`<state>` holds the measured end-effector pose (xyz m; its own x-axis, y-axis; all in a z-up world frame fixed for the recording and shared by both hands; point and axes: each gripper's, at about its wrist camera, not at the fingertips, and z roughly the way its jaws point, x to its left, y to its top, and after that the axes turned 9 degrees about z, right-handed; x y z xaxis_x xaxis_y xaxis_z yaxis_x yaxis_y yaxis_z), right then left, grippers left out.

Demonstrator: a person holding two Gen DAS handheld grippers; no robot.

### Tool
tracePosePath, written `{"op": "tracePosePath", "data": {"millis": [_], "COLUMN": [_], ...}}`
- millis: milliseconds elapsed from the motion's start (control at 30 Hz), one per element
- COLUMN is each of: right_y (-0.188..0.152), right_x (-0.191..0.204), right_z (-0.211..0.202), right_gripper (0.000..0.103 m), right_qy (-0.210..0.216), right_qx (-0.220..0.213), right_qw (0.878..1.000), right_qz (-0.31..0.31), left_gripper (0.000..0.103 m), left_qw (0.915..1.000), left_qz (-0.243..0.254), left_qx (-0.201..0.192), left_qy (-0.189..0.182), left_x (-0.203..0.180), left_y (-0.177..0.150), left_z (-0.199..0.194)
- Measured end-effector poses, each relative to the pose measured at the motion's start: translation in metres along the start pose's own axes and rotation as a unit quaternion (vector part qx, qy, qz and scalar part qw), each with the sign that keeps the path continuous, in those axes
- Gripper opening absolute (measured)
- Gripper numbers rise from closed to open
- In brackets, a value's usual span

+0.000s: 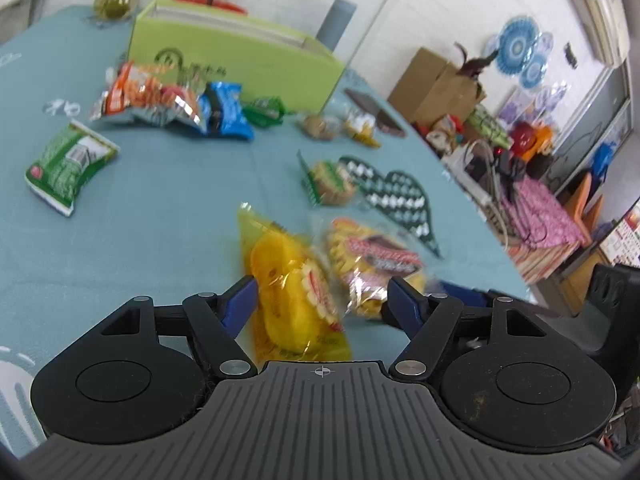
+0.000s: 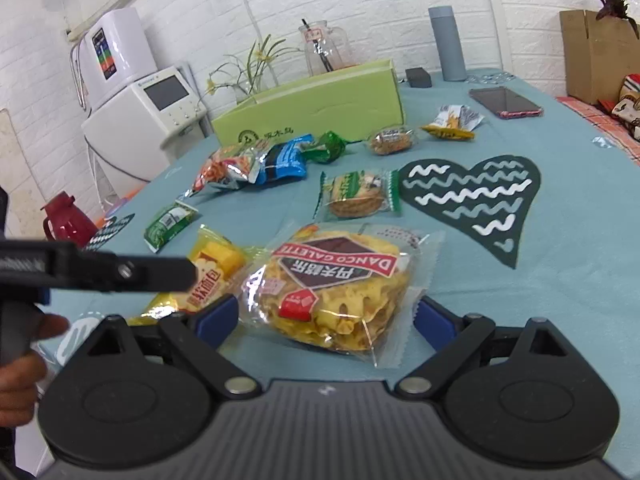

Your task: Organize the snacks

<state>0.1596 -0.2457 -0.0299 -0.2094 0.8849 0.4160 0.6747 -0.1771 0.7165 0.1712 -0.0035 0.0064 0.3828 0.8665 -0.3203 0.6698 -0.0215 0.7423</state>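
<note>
Your left gripper [image 1: 322, 300] stands partly open at the bottom of the left wrist view. The yellow pack [image 1: 294, 300] lies between its blue fingers [image 1: 240, 302]: the left one is at the pack's edge, the right one stands clear, so nothing is clamped. This view is blurred, so whether the left finger touches the wrapper I cannot tell.

Your right gripper [image 2: 326, 316] is wide open, low in the right wrist view. The galette pack [image 2: 340, 284] lies flat on the table [image 2: 520, 300] between its fingers, with a gap on each side; it is not gripped. Just left of it lies the yellow pack, partly hidden by the black body of your left gripper, which crosses in from the left edge. Your left hand [image 2: 20, 360] shows at the lower left edge.

The other snacks lie further up the frame:
- a biscuit pack [image 2: 356, 196] at centre, just above the galette pack
- a small green pack [image 2: 170, 226] to the left
- an orange bag [image 2: 228, 168] and a blue bag [image 2: 284, 162] touching, upper left of centre
- a green wrapper [image 2: 326, 146] beside the blue bag
- a round cake [image 2: 390, 140] and a small yellow pack [image 2: 452, 120] near the green box [image 2: 320, 108]

A dark heart mat [image 2: 476, 196] lies right of centre, a phone [image 2: 506, 102] above it.
</note>
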Motion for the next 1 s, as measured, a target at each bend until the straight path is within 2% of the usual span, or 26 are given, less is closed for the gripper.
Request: {"op": "tracePosePath", "data": {"millis": [167,233,267,367,433,500,567,600,633,733,767,833,900,967,1000], "right_y": [0.003,0.003,0.003,-0.001,-0.002,0.001,0.004,0.004,0.004,0.005,0.006,0.007,0.007,0.005,0.005], "right_x": [-0.014,-0.017,-0.017,-0.009,-0.008,-0.012,-0.014,-0.015,-0.014,-0.014,-0.013,-0.010,-0.007,-0.003,0.002], "right_z": [0.000,0.002,0.002,0.004,0.004,0.004,0.004,0.004,0.003,0.005,0.007,0.011,0.014,0.018,0.021], "right_gripper": [0.094,0.094,0.094,0.094,0.094,0.094,0.094,0.094,0.094,0.094,0.094,0.094,0.094,0.094,0.094], "right_qy": [-0.017,-0.016,-0.016,-0.035,-0.030,-0.023,-0.020,-0.021,-0.022,-0.020,-0.018,-0.017,-0.014,-0.016,-0.019], "right_qx": [-0.002,-0.004,-0.004,0.000,0.000,-0.002,-0.003,-0.004,-0.005,-0.004,-0.002,0.002,0.006,0.004,0.006], "right_qw": [1.000,1.000,1.000,0.999,0.999,1.000,1.000,1.000,1.000,1.000,1.000,1.000,1.000,0.999,0.998], "right_qz": [0.017,0.020,0.020,-0.020,-0.025,-0.009,0.001,0.002,0.001,0.001,0.000,-0.008,-0.022,-0.044,-0.061], "left_gripper": [0.058,0.060,0.059,0.059,0.052,0.045,0.047,0.050,0.051,0.058,0.059,0.059,0.059,0.059,0.053], "left_qw": [0.9973,0.9948,0.9950,0.9962,0.9971,0.9992,0.9997,0.9993,0.9993,0.9991,0.9988,0.9986,0.9979,0.9955,0.9954], "left_qz": [0.018,0.034,0.036,0.008,-0.009,-0.003,0.002,-0.002,-0.012,-0.016,-0.004,0.020,0.021,0.009,0.010], "left_qx": [-0.032,-0.014,0.004,0.027,0.031,0.020,0.010,0.008,0.005,0.001,0.008,0.026,0.043,0.061,0.056], "left_qy": [-0.064,-0.095,-0.093,-0.083,-0.070,-0.035,0.022,0.037,0.036,-0.038,-0.048,-0.041,-0.043,-0.072,-0.077], "left_x": [-0.020,-0.028,-0.031,-0.018,-0.002,0.012,0.026,0.030,0.036,0.028,0.019,0.005,0.001,0.001,-0.001], "left_y": [0.012,0.008,0.005,-0.005,-0.006,-0.001,0.008,0.012,0.016,0.017,0.018,0.016,0.014,0.012,0.012], "left_z": [-0.009,-0.001,0.006,0.019,0.025,0.029,0.031,0.031,0.029,0.028,0.032,0.046,0.059,0.073,0.075]}}
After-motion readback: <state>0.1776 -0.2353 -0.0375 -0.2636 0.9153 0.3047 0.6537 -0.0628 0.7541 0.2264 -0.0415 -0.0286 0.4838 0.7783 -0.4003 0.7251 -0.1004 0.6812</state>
